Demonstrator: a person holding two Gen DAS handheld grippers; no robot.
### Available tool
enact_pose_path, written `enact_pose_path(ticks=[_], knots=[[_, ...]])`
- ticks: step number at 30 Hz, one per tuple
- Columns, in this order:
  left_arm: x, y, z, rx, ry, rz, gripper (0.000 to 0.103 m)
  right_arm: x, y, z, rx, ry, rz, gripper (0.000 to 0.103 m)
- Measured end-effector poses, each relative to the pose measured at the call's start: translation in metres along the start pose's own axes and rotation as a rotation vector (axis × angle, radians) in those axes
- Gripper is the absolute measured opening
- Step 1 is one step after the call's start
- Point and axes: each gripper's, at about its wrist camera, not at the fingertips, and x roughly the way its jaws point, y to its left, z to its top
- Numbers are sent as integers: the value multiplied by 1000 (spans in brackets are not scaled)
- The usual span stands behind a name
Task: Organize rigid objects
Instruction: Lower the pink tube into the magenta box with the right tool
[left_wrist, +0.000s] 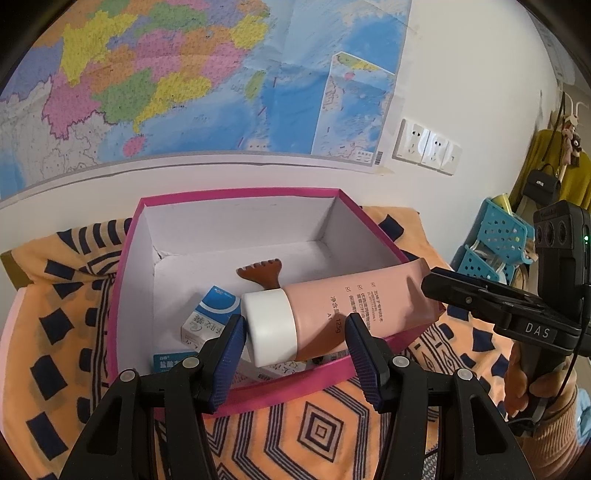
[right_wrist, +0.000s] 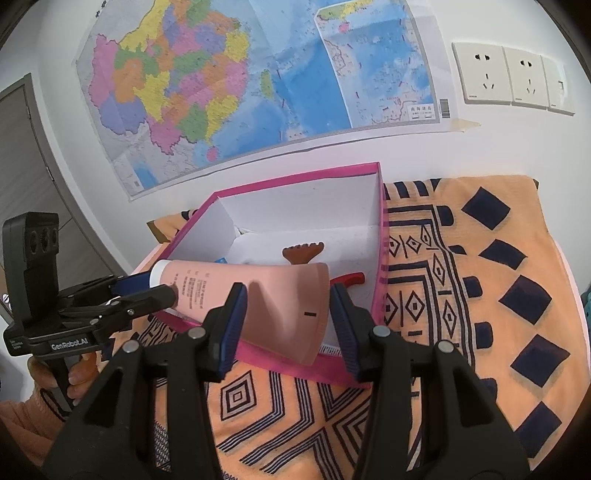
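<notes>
A pink tube (left_wrist: 351, 299) with a white cap (left_wrist: 271, 328) is held slanted over the near part of an open pink box (left_wrist: 236, 194). My left gripper (left_wrist: 295, 339) is shut on the tube at its cap end. My right gripper (right_wrist: 288, 317) is shut on the tube's (right_wrist: 280, 295) flat crimped end, and its fingers (left_wrist: 443, 291) come in from the right in the left wrist view. Inside the box (right_wrist: 295, 177) lie a brown comb-shaped scraper (left_wrist: 260, 273), blue-and-white medicine cartons (left_wrist: 210, 314) and a red-handled item (right_wrist: 352, 278), all partly hidden by the tube.
The box stands on an orange cloth (right_wrist: 480, 295) with dark patterns, against a white wall with a map (left_wrist: 184, 74) and sockets (right_wrist: 509, 77). Blue baskets (left_wrist: 502, 236) and a hanging bag (left_wrist: 543, 184) are off to the right. A door (right_wrist: 22, 147) is at left.
</notes>
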Motion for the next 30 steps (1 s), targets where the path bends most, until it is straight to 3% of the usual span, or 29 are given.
enact_pose_path(ticks=[30], knots=[[20,7,5,-12,26,11,56,22,-9,3,19,39,-26,49]])
